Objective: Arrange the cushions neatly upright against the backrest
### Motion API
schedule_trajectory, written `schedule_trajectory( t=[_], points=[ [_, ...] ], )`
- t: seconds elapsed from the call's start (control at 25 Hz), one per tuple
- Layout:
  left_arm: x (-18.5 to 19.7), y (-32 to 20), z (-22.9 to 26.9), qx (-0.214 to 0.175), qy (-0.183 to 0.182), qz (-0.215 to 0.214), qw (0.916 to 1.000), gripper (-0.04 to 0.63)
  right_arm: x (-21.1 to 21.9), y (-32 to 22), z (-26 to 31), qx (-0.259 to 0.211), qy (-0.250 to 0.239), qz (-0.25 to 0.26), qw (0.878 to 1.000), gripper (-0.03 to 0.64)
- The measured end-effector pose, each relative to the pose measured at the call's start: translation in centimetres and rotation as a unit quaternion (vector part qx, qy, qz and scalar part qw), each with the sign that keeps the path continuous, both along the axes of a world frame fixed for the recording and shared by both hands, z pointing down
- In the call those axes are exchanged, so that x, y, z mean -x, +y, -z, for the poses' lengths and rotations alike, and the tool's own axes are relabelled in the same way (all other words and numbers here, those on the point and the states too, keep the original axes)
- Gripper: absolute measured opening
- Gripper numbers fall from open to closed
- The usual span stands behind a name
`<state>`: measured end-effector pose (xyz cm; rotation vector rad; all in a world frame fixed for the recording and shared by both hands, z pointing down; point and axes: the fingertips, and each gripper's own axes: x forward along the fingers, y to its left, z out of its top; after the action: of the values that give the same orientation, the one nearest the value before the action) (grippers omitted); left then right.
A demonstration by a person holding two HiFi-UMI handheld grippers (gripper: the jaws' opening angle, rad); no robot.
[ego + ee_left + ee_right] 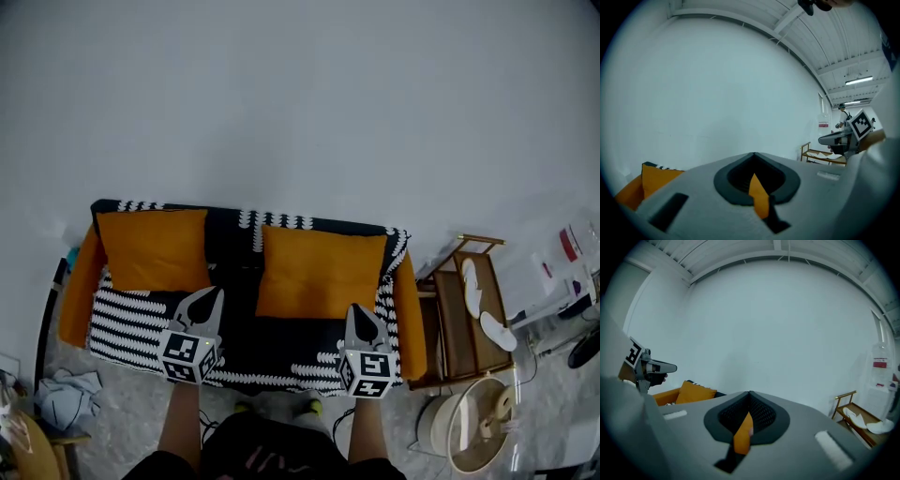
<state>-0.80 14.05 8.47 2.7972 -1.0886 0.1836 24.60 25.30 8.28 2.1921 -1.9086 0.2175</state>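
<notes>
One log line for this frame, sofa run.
left cushion: upright against backrest | right cushion: upright against backrest | left gripper: shut, empty | right gripper: shut, empty

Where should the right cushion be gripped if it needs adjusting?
Probably pinch a top corner of the right cushion from above and in front: it leans on the backrest, so its back is blocked and the corners are thinnest.
</notes>
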Motion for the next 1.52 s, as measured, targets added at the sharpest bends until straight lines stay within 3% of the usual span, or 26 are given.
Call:
schedule_trajectory(
  t=[0.72,1.52],
  points=[
    [-6.0,1.6,6.2,-0.05,-0.006,0.009,0.9987,-0.002,-6.4,1.4,5.7,-0.039,0.008,0.022,0.999,0.012],
    [-6.7,2.5,8.8,-0.069,-0.001,0.022,0.9974,0.0,-7.2,0.8,9.4,-0.069,0.017,0.049,0.996,0.012]
  ],
)
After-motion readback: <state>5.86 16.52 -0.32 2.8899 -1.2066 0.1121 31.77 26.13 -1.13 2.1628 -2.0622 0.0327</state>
